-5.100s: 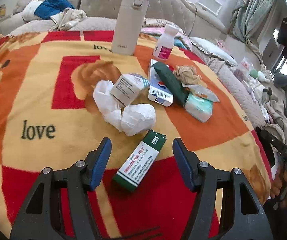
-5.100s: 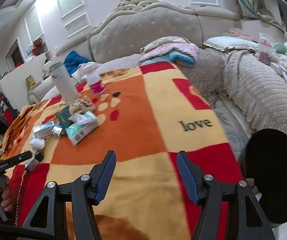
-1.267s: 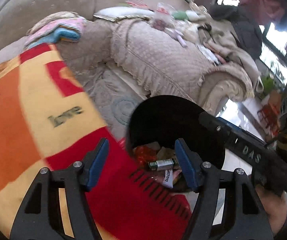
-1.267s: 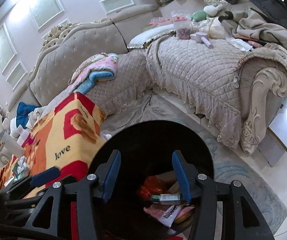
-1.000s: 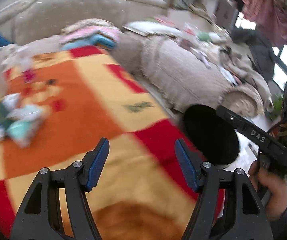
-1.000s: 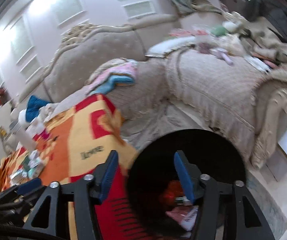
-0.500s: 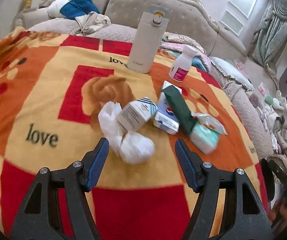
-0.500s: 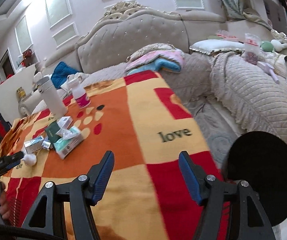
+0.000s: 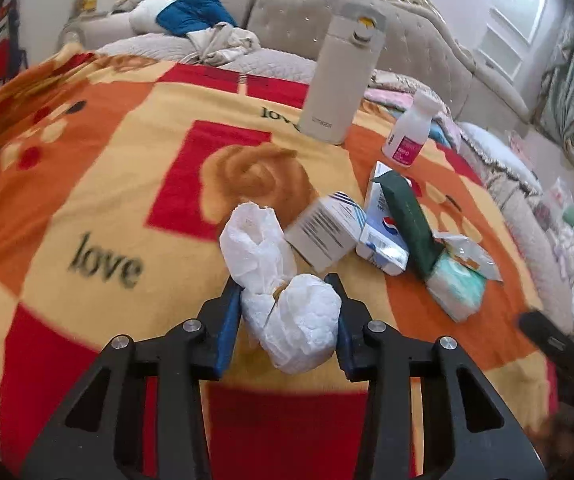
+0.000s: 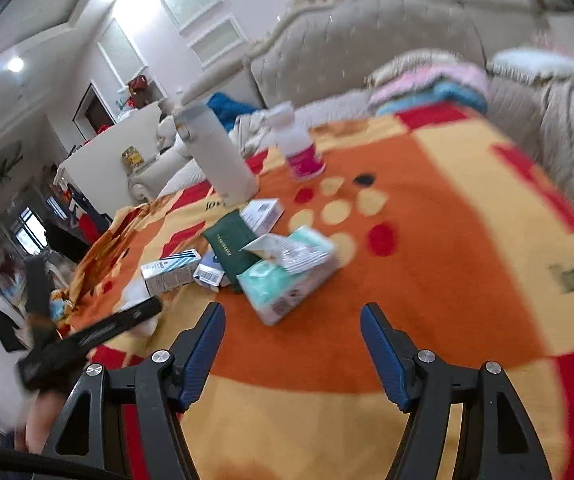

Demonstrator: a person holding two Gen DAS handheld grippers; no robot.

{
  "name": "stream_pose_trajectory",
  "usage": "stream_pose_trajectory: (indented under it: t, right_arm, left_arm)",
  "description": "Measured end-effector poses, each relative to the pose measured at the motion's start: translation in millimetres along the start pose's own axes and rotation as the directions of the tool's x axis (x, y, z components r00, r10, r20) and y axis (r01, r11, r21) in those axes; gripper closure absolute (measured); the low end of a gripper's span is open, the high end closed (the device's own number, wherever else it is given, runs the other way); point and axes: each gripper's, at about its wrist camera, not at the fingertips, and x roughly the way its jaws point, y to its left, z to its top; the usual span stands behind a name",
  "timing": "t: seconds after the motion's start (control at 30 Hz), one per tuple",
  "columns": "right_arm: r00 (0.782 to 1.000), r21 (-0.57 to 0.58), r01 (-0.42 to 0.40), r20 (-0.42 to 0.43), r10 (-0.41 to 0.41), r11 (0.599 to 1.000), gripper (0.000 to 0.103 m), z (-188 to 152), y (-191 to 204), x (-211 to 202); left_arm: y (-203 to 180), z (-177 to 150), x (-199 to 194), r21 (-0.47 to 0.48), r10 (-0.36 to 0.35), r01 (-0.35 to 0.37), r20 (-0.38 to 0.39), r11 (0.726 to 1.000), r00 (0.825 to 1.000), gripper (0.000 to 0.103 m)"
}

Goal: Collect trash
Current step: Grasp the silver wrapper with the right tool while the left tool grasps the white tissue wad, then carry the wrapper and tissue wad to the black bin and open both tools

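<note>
Since half a second ago my left claw has closed in around the crumpled white tissue on the blanket, its long axis running away from me, while my right claw hangs wide open, empty.

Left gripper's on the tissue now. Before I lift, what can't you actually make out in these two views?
- Left wrist view: underside of the white tissue wad in the left gripper; the wad hides it.
- Right wrist view: the tissue, mostly behind the left gripper's body.
- Both views: small print on the grey box and green pouch; blurred.
- Trash bin: outside both views.
- Right gripper: open, empty.
</note>
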Motion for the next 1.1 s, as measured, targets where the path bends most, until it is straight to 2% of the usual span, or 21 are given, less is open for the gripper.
stream_pose_trajectory:
  t: [0.07,0.2,0.3,0.37,0.4,0.53,0.57,0.6,0.67,0.7,0.8,0.93,1.1]
  right_arm:
    - [0.999,0.028,0.032,-0.006,-0.031,0.999,0.035,4.2,1.3,16.2]
    - [0.998,0.094,0.053,-0.029,-0.050,0.994,0.035,17.2,-4.6,42.7]
    - [0.991,0.063,0.129,0.026,-0.131,0.990,0.035,29.3,-1.4,42.2]
    - [0.985,0.002,0.161,0.056,-0.160,0.987,0.035,37.1,5.5,40.2]
    - [0.987,-0.066,0.153,0.066,-0.149,0.986,0.035,41.0,14.4,40.6]
    - [0.991,-0.300,0.132,0.029,-0.129,0.945,0.037,47.9,41.6,48.2]
    - [0.991,-0.346,0.116,-0.022,-0.131,0.931,0.052,49.4,45.1,56.3]
    - [0.987,-0.364,0.108,-0.070,-0.143,0.925,0.060,49.1,44.5,64.2]
    - [0.974,-0.388,0.117,-0.134,-0.182,0.914,0.072,45.6,40.5,76.6]
    - [0.971,-0.403,0.133,-0.129,-0.200,0.906,0.075,43.5,39.5,76.5]
    - [0.981,-0.355,0.116,-0.108,-0.164,0.928,0.083,40.6,31.1,61.6]
    - [0.994,-0.261,0.075,-0.052,-0.091,0.963,0.083,38.5,25.1,21.1]
    - [0.999,-0.182,0.044,0.019,-0.041,0.982,0.083,13.4,6.2,-48.0]
  left_arm:
    - [4.5,-11.5,-18.3,-0.036,-0.027,0.027,-0.007,0.999,1.000,0.065]
    - [9.5,-27.9,-39.0,-0.070,-0.033,0.033,0.006,0.997,0.999,0.065]
    - [9.9,-28.7,-38.8,-0.072,-0.058,0.058,-0.001,0.996,0.998,0.065]
    - [12.2,-25.3,-36.2,-0.084,-0.065,0.065,0.004,0.994,0.998,0.065]
    - [12.7,-24.4,-34.8,-0.088,-0.068,0.068,0.001,0.994,0.998,0.065]
    - [10.6,-24.2,-27.6,-0.091,-0.084,0.081,-0.028,0.992,0.996,0.065]
    - [7.7,-25.0,-26.9,-0.083,-0.088,0.085,-0.033,0.993,0.996,0.065]
    - [6.8,-24.8,-26.8,-0.076,-0.088,0.086,-0.030,0.993,0.996,0.065]
    - [1.9,-24.9,-29.5,-0.046,-0.078,0.078,-0.016,0.996,0.997,0.064]
    - [0.4,-25.0,-30.9,-0.037,-0.074,0.074,-0.007,0.997,0.997,0.064]
    - [-2.8,-26.8,-32.0,-0.024,-0.080,0.080,0.003,0.997,0.997,0.064]
    - [-13.2,-29.5,-34.3,0.011,-0.115,0.115,0.010,0.993,0.993,0.064]
    - [-43.1,-39.2,-34.4,0.097,-0.180,0.179,-0.006,0.979,0.984,0.064]
